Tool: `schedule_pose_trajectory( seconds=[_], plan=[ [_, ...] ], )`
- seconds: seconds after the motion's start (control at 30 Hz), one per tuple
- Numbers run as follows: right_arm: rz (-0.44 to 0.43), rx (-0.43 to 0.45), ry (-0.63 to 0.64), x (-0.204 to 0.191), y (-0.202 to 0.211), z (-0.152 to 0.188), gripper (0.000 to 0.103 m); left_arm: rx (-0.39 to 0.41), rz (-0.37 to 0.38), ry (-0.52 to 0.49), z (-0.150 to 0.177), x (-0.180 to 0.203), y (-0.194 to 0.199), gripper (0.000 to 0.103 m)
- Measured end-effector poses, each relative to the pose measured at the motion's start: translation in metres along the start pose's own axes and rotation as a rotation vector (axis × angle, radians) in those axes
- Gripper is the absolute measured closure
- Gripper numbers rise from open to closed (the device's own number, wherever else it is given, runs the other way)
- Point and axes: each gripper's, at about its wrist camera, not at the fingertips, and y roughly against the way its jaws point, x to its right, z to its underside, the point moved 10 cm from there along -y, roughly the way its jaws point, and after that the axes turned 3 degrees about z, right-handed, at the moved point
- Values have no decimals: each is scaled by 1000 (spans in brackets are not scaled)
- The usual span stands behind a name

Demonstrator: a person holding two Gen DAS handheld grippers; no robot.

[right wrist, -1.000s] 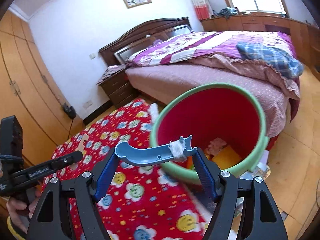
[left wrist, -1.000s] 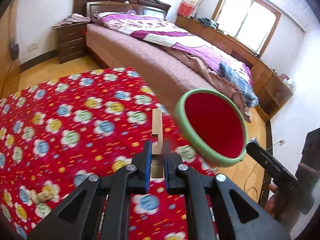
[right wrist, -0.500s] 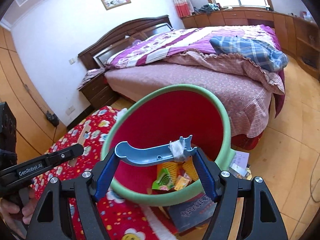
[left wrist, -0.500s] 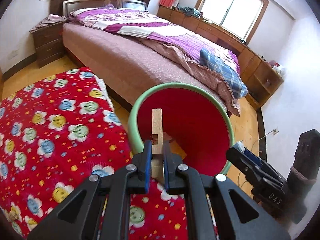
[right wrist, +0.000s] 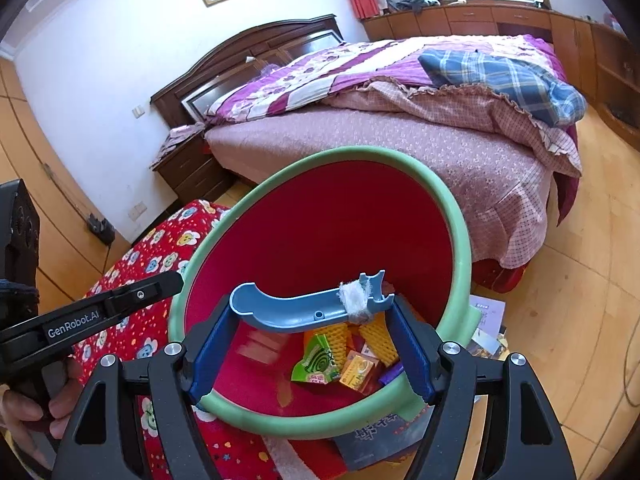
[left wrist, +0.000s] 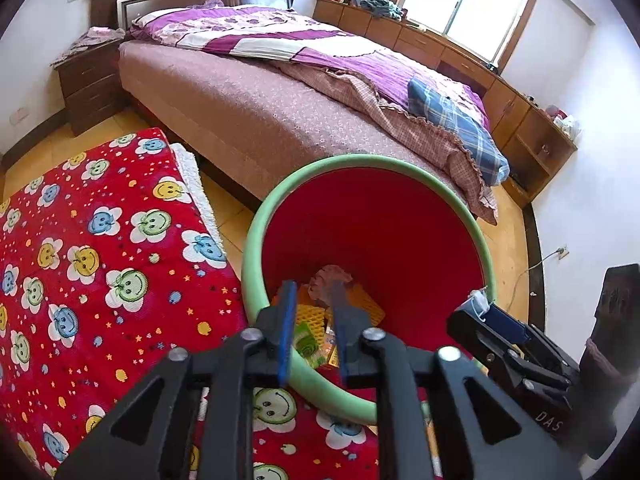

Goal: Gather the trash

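Blue handle (right wrist: 304,308) fills right tongs (right wrist: 310,350) only in their view; left tongs (left wrist: 312,328) gape apart.

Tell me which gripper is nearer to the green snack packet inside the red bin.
Right. The right gripper, holding the blue plastic piece, hangs inside the bin's green rim, above the green snack packet. The left gripper is open at the rim's edge.

I see the bin (left wrist: 460,216), red inside with a pale green rim, standing beside the flowered red mat with its mouth open toward me. At its bottom lies the trash: a yellow ribbed foam net (right wrist: 334,338), a green snack wrapper (right wrist: 316,362), an orange packet (right wrist: 356,370) and a crumpled brownish wad (left wrist: 330,280), all heaped together.
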Motion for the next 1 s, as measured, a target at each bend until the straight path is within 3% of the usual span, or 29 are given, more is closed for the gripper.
schedule_pose_trajectory(
  seconds=[0.07, 0.27, 0.67, 1.0],
  plan=[
    [3, -6, -6, 2, -4, 1, 27, 9, -6, 15, -1, -5, 2, 74],
    [-17, -5, -18, 3, -8, 0, 21, 22, -31, 20, 0, -14, 11, 68],
    [6, 16, -10, -1, 4, 1, 20, 31, -66, 70, 13, -34, 36, 67],
    [18, 29, 31, -26, 39, 12, 20, 54, -121, 59, 31, -42, 77, 67]
  ],
)
